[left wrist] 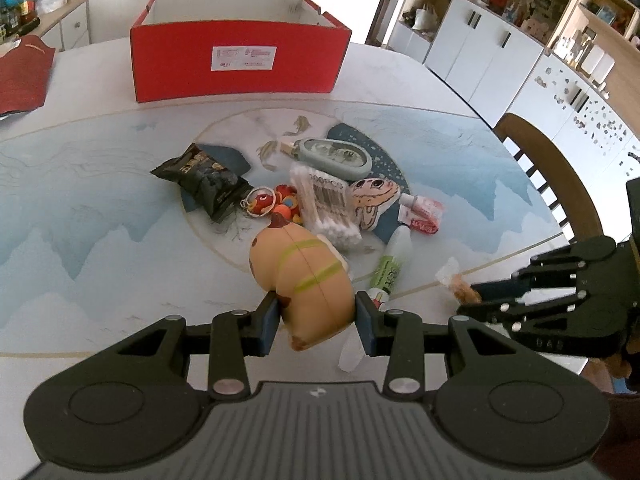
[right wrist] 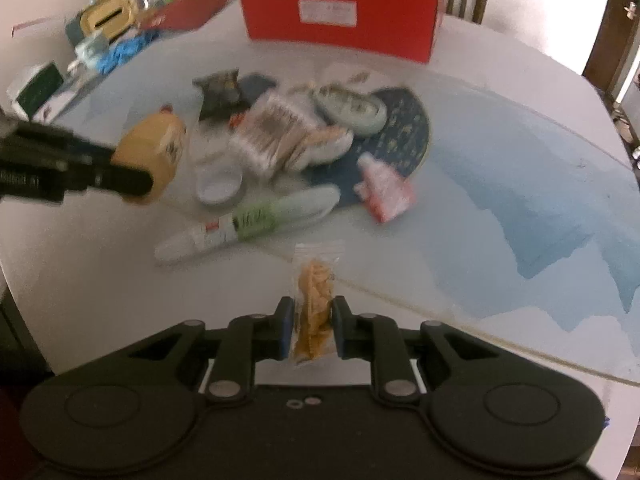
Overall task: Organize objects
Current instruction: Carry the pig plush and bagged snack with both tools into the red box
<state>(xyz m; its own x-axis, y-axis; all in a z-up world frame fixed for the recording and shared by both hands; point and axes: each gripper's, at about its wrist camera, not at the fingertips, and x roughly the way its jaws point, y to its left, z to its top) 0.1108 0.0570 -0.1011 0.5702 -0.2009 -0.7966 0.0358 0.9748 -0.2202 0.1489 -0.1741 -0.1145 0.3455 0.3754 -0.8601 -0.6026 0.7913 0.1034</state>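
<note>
My left gripper (left wrist: 316, 314) is shut on a tan plush toy with green stripes (left wrist: 304, 276), held just above the table near the pile; in the right wrist view the same toy (right wrist: 156, 140) shows at the left. My right gripper (right wrist: 313, 316) is shut on a small clear bag of orange-brown snack (right wrist: 316, 276) at the table's near edge. An open red box (left wrist: 240, 64) stands at the far side. Between them lie a black snack packet (left wrist: 204, 184), a cotton swab pack (left wrist: 324, 204), a grey-green case (left wrist: 332, 156) and a green-labelled tube (left wrist: 386, 272).
A red-and-white sachet (left wrist: 424, 216) and a red keychain (left wrist: 264, 202) lie in the pile. The red box lid (left wrist: 24, 76) lies at the far left. A wooden chair (left wrist: 552, 176) stands at the table's right edge. Clutter (right wrist: 100, 40) fills the far left corner.
</note>
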